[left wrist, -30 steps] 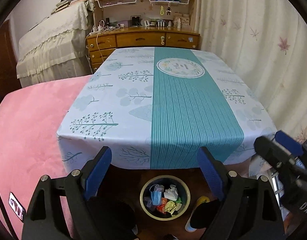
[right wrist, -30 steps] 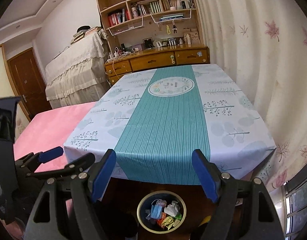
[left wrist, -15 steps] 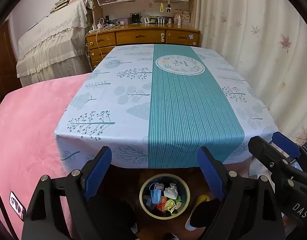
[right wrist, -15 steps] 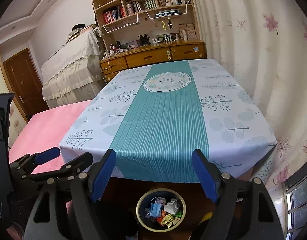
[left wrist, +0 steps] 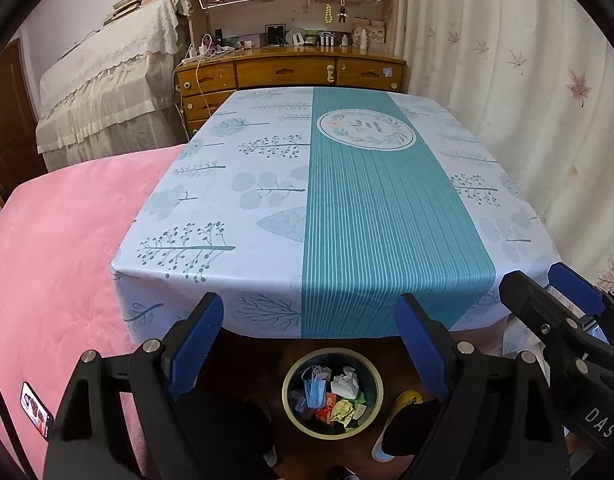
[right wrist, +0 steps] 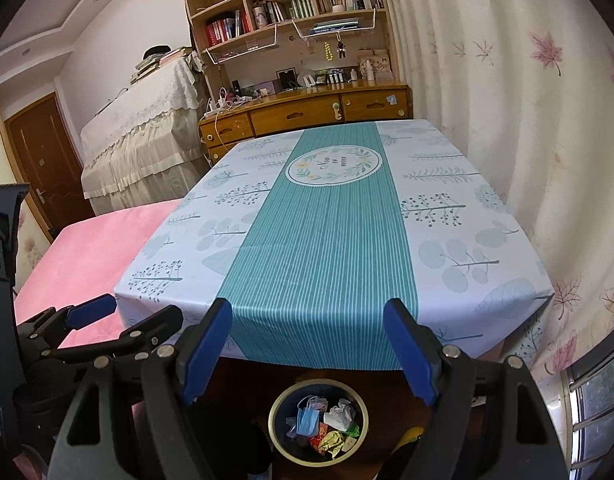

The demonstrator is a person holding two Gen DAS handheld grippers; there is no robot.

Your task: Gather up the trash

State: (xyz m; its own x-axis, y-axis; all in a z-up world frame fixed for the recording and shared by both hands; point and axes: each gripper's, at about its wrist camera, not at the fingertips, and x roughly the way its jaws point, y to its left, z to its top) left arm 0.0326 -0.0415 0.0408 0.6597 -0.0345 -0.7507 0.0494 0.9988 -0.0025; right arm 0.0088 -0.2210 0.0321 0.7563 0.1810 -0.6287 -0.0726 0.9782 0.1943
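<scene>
above the bin both the left gripper and right gripper hang spread and empty; best check the table for leftover scraps.

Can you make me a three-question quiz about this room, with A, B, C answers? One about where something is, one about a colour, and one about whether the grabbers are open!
1. Where is the trash bin?
A. on the table
B. on the floor by the table's near edge
C. on the pink bed

2. What colour is the stripe down the middle of the tablecloth?
A. teal
B. red
C. yellow

3. How are the left gripper and the right gripper?
A. both open, holding nothing
B. both shut on paper
C. one holds a mask

Answers: 1 B, the bin stands below the hanging cloth. 2 A, the striped band is teal. 3 A, the blue pads stand wide apart with nothing between.
</scene>
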